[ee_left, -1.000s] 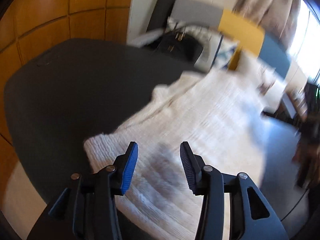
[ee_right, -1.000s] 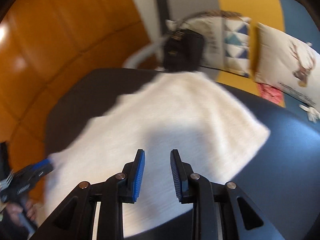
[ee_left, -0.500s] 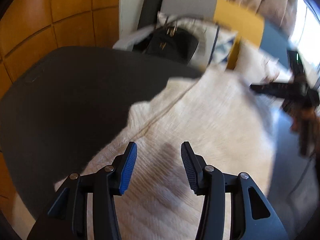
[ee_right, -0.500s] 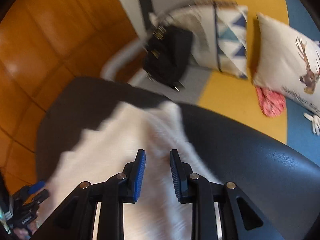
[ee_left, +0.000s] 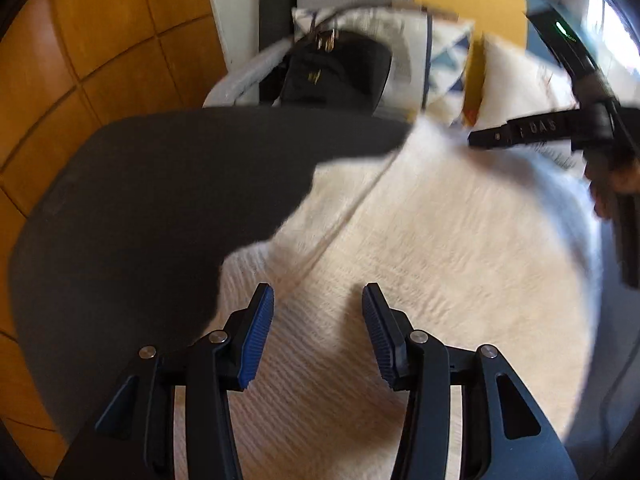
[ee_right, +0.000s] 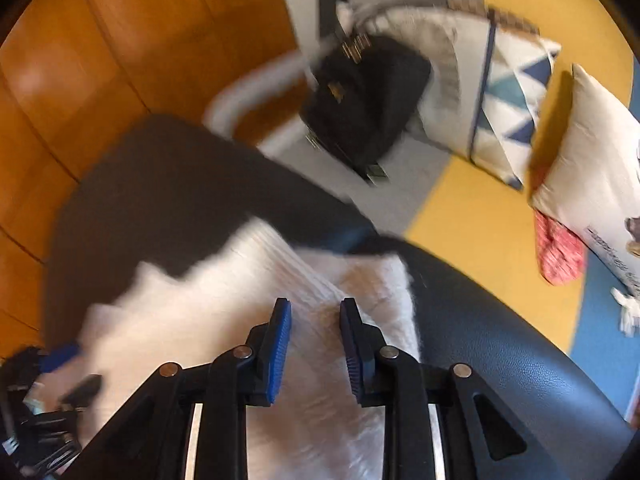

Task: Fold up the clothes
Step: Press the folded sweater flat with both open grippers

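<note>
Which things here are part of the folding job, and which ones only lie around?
For the job:
- white knitted garment
- left gripper, open
- right gripper, open
- dark table under it

Just lying about:
- black handbag
- triangle-pattern cushion
- pink cloth

Two wrist fisheyes, close above the table, looking along their tongs, sharing white sweater and black bag

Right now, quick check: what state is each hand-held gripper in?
Left hand-held gripper: open, empty, over the white knit garment.
Right hand-held gripper: open, empty, over the same garment.
</note>
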`<action>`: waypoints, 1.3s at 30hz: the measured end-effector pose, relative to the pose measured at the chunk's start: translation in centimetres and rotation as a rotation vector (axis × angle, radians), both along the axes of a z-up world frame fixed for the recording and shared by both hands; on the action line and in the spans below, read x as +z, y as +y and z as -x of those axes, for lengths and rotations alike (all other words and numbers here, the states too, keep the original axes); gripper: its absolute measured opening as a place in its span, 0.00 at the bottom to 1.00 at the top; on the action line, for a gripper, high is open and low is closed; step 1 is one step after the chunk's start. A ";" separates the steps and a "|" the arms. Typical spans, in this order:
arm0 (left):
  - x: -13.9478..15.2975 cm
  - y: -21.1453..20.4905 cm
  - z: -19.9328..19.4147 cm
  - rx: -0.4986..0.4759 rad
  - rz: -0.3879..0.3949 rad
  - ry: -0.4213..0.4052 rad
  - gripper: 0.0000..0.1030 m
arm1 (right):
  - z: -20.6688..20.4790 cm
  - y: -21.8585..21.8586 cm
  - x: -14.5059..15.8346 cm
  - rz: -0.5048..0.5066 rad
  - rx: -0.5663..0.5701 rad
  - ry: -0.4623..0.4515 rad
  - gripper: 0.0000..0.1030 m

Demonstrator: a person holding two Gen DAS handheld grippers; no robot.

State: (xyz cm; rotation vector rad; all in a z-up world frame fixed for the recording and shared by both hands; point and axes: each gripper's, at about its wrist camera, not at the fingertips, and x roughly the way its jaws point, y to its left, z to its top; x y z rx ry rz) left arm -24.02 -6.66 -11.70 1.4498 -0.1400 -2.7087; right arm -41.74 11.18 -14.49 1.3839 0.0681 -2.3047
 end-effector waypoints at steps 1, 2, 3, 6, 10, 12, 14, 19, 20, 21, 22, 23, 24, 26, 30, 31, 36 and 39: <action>-0.2 0.0 0.0 0.000 0.006 0.005 0.49 | 0.1 -0.1 0.0 -0.003 0.005 0.002 0.24; 0.0 -0.2 -0.1 0.004 0.001 0.011 0.51 | -0.1 0.0 0.7 0.006 0.000 0.002 0.24; 0.3 -0.5 -0.4 0.009 -0.015 0.018 0.51 | -0.2 0.2 1.3 0.014 -0.006 0.002 0.24; 0.9 -1.7 -1.4 0.046 -0.057 0.048 0.51 | -1.7 -0.2 3.9 0.059 0.044 0.062 0.25; 1.0 -3.8 -3.5 0.116 -0.088 0.064 0.51 | -2.2 -3.4 3.9 0.070 0.150 0.067 0.24; 0.7 -4.4 -4.2 0.140 -0.093 0.055 0.51 | -1.7 -5.1 2.1 0.015 0.153 0.028 0.24; 0.4 -5.1 -4.8 0.163 -0.097 0.047 0.51 | -1.2 -5.6 0.8 -0.012 0.133 -0.001 0.25; 0.6 -6.5 -6.8 0.204 -0.112 0.050 0.51 | -3.3 -2.6 1.6 0.007 0.062 -0.002 0.25; 1.1 -6.8 -7.7 0.202 -0.127 0.067 0.51 | -4.3 -1.4 1.5 0.001 0.043 0.001 0.25; 1.4 -6.8 -8.6 0.197 -0.138 0.078 0.51 | -5.3 -0.3 1.5 -0.006 0.023 0.005 0.25; 1.7 -6.8 -9.4 0.190 -0.145 0.084 0.51 | -6.3 0.9 1.5 -0.012 0.004 0.008 0.25; 1.8 -6.6 -10.5 0.178 -0.146 0.095 0.51 | -7.3 2.1 1.4 -0.018 -0.016 0.012 0.25; 1.6 -6.3 -11.4 0.167 -0.130 0.100 0.51 | -8.3 3.2 1.4 -0.025 -0.035 0.016 0.25; 0.4 -5.7 -12.1 0.144 -0.084 0.072 0.53 | -10.3 5.6 1.3 -0.037 -0.074 0.023 0.25; -0.8 -4.9 -12.8 0.164 -0.016 0.098 0.60 | -12.2 7.7 0.1 -0.075 -0.114 0.002 0.25; -0.6 -4.9 -12.7 0.176 -0.017 0.094 0.60 | -12.5 7.8 0.5 -0.061 -0.124 0.012 0.25; 0.3 -4.7 -13.6 0.255 -0.109 0.123 0.75 | -15.8 5.8 2.6 0.025 -0.138 0.079 0.28; -0.7 -3.6 -13.6 0.293 -0.062 0.141 0.77 | -18.1 3.3 1.1 -0.004 -0.137 0.124 0.28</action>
